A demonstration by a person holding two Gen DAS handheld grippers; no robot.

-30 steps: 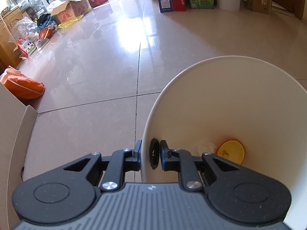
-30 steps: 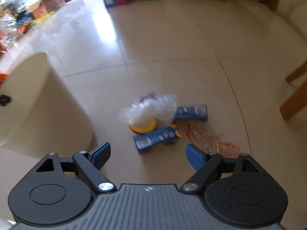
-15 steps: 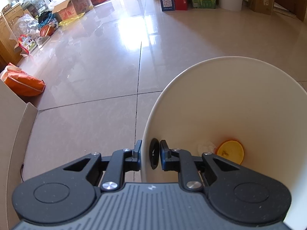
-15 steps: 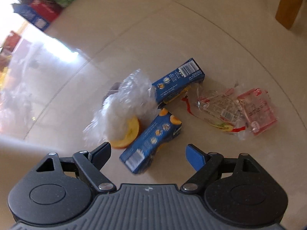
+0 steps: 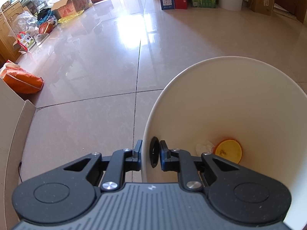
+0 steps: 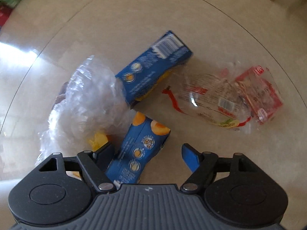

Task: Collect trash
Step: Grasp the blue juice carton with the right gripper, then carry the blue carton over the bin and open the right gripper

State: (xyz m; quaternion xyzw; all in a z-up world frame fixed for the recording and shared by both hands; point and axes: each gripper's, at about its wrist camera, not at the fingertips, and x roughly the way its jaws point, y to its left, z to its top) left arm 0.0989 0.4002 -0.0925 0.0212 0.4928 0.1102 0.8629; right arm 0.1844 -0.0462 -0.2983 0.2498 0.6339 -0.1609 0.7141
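My left tongs (image 5: 150,154) are pinched tight on the rim of the white bin (image 5: 230,99), so it stays open for me. An orange lid (image 5: 228,151) lies inside. My right tongs (image 6: 147,154) point down with jaws wide, and they have just been closing. The near blue carton (image 6: 141,149) sits between them, not squeezed yet. Another blue carton (image 6: 153,67), a clear bag (image 6: 86,99) and a red wrapper (image 6: 230,99) lie near on the floor (image 6: 134,15).
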